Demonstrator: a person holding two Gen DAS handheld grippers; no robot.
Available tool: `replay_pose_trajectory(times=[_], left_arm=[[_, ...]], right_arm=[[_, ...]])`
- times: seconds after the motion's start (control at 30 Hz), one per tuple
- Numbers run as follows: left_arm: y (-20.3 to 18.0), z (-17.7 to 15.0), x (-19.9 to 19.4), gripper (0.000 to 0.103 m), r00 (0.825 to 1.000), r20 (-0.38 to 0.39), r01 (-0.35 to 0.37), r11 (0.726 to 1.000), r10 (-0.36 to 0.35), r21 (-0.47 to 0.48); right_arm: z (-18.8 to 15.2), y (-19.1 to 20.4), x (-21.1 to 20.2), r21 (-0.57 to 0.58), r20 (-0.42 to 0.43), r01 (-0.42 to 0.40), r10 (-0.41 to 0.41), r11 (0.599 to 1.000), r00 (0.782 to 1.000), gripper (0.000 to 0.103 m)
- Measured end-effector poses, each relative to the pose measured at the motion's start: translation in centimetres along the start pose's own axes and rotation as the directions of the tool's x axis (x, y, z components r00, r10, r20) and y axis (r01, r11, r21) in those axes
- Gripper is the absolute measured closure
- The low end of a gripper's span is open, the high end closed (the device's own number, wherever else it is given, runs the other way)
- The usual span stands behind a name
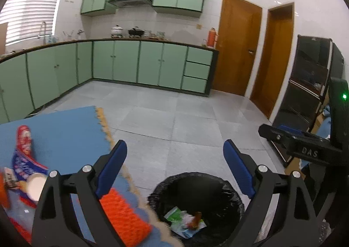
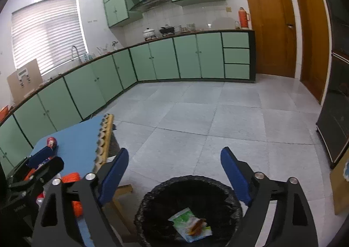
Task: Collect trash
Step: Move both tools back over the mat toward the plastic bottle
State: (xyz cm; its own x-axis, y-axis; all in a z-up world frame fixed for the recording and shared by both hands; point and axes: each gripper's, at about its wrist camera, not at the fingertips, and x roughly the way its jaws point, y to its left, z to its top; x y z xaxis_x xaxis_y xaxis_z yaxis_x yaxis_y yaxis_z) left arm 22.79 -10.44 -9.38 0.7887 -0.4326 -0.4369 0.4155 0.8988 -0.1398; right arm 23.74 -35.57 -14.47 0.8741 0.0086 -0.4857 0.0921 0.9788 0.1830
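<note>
A bin with a black liner (image 1: 218,183) (image 2: 150,203) stands on the floor beside a table with a blue mat (image 1: 61,129) (image 2: 80,138). Inside it lie a green-white wrapper (image 1: 176,216) (image 2: 184,217) and a brown piece of trash (image 1: 196,219) (image 2: 197,226). My left gripper (image 1: 175,151) is open and empty, above the table edge and the bin. My right gripper (image 2: 174,157) is open and empty above the bin. On the table lie an orange ribbed item (image 1: 124,214) (image 2: 70,177), a red-blue snack bag (image 1: 24,149) (image 2: 41,157) and a pale cup (image 1: 36,186).
Green kitchen cabinets (image 1: 122,61) (image 2: 187,55) line the far walls. Two wooden doors (image 1: 237,44) (image 2: 268,24) stand at the right. A dark shelf unit (image 1: 309,85) (image 2: 336,116) is at the far right. The right gripper's body (image 1: 305,149) shows in the left wrist view.
</note>
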Motion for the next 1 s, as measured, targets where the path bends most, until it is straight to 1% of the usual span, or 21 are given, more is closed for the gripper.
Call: replay_pose_trajectory(times=[0.1,0.23,0.37,0.43,0.47,0.53,0.63,0.67,0.77,0.87,1.0], left_arm=[[2.0,-0.4,-2.2,0.015,0.998,0.022,-0.057,0.998,0.058,-0.018],[5.3,-1.3,-5.3,0.015,0.986,0.051,-0.159,0.987,0.161,-0.035],[8.1,-2.2,-8.1,0.015,0.962,0.077,-0.260,0.964,0.264,-0.054],[9.2,-2.9,-9.2,0.015,0.946,0.086,-0.308,0.950,0.312,-0.053],[9.9,-3.4,-9.9,0.015,0.934,0.090,-0.342,0.939,0.345,-0.045],[11.0,-4.4,-10.9,0.015,0.917,0.084,-0.388,0.921,0.390,-0.037],[12.2,-5.5,-12.3,0.015,0.901,0.067,-0.426,0.904,0.428,-0.045],[12.7,-6.1,-12.8,0.015,0.893,0.058,-0.444,0.895,0.446,-0.043],[13.7,-7.7,-13.7,0.015,0.877,0.035,-0.477,0.877,0.479,-0.049],[14.7,-8.9,-14.3,0.015,0.866,0.015,-0.498,0.864,0.500,-0.072],[15.7,-10.4,-15.0,0.015,0.857,-0.002,-0.513,0.852,0.516,-0.106]], right_arm=[[-0.7,2.5,-0.2,-0.036,0.018,-0.029,0.029,0.999,0.999,0.011],[-2.0,6.1,0.1,-0.075,0.044,-0.086,0.089,0.993,0.995,0.007],[-3.4,9.0,0.5,-0.101,0.054,-0.135,0.141,0.986,0.989,0.006],[-4.2,10.8,0.7,-0.127,0.049,-0.167,0.174,0.978,0.984,0.006],[-4.8,11.9,0.8,-0.147,0.043,-0.186,0.194,0.971,0.980,0.006],[-5.7,13.7,0.9,-0.173,0.030,-0.225,0.233,0.959,0.972,0.006],[-7.1,15.7,0.8,-0.191,0.020,-0.272,0.281,0.943,0.959,0.006],[-7.6,16.4,0.7,-0.197,0.018,-0.291,0.300,0.936,0.954,0.006],[-9.1,17.9,0.5,-0.211,0.006,-0.341,0.350,0.916,0.937,0.006],[-10.5,19.3,0.3,-0.243,-0.012,-0.372,0.381,0.896,0.925,0.006],[-12.0,20.7,0.3,-0.260,-0.039,-0.414,0.419,0.872,0.907,0.007]])
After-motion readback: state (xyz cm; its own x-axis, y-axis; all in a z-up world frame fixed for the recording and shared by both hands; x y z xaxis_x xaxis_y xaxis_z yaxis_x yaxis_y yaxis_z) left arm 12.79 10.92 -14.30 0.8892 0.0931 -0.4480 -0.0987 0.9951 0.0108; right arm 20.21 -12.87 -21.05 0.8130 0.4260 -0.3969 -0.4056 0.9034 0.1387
